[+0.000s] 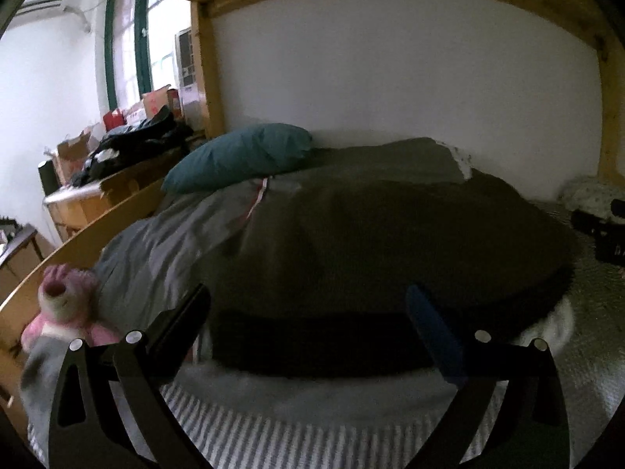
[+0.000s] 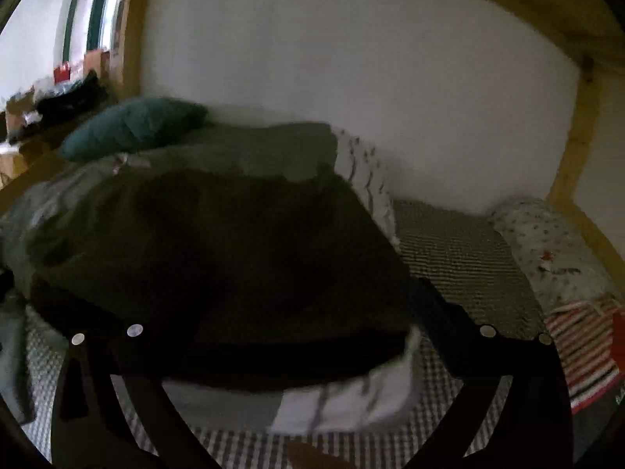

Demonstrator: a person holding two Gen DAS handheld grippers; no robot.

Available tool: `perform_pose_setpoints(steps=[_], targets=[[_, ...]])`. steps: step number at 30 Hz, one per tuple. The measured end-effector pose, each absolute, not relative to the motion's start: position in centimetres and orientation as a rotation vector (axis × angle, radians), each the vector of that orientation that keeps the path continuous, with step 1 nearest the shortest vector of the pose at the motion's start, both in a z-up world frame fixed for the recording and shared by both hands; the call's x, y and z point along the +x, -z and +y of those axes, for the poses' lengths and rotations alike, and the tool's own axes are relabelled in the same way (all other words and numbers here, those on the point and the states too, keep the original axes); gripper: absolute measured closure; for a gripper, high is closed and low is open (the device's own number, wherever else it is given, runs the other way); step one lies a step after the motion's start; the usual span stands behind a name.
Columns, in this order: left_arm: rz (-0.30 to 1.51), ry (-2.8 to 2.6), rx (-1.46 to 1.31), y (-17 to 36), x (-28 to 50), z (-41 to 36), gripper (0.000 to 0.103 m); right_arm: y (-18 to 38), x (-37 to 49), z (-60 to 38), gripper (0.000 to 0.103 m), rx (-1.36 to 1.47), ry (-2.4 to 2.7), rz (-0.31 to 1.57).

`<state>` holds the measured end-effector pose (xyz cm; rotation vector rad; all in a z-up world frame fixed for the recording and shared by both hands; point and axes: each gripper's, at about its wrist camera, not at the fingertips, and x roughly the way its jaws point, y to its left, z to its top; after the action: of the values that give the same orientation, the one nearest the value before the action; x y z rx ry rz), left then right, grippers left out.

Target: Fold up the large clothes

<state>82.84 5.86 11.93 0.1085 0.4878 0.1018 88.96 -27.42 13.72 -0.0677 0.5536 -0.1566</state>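
A large dark olive garment (image 1: pixel 390 242) (image 2: pixel 218 242) lies spread on top of a heap of other clothes on the bed. Under it show a grey garment (image 1: pixel 164 242) and a white cloth with grey stripes (image 2: pixel 351 398). My left gripper (image 1: pixel 308 293) is open wide just in front of the garment's near hem, its black and blue fingers apart and holding nothing. My right gripper (image 2: pixel 308 293) is also open at the near edge of the same garment, towards its right corner. Its left finger is hard to tell from the dark cloth.
A teal pillow (image 1: pixel 242 156) (image 2: pixel 133 125) lies at the far left by the wall. A pink plush toy (image 1: pixel 62 305) sits at the wooden side rail (image 1: pixel 78 246). To the right lie bare checked sheet (image 2: pixel 461 242), a floral pillow (image 2: pixel 547 242) and red striped cloth (image 2: pixel 586 351). The upper bunk's beams are overhead.
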Motion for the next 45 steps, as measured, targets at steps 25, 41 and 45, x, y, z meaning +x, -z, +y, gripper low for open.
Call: perform_pose_setpoints(steps=[25,41,45], targets=[[0.514,-0.142,0.036,-13.5,50.7,3.9,0.004,-13.5,54.9,-22.5,0.003,-0.012,-0.022,0.532],[0.568,-0.118,0.105,-8.6,44.7,1.5,0.004,-7.1,48.5,-23.6,0.003,-0.008,-0.03,0.602],[0.584,-0.096,0.115,-7.7,44.5,0.5,0.004,-5.9,48.2,-24.2,0.003,0.006,-0.03,0.608]])
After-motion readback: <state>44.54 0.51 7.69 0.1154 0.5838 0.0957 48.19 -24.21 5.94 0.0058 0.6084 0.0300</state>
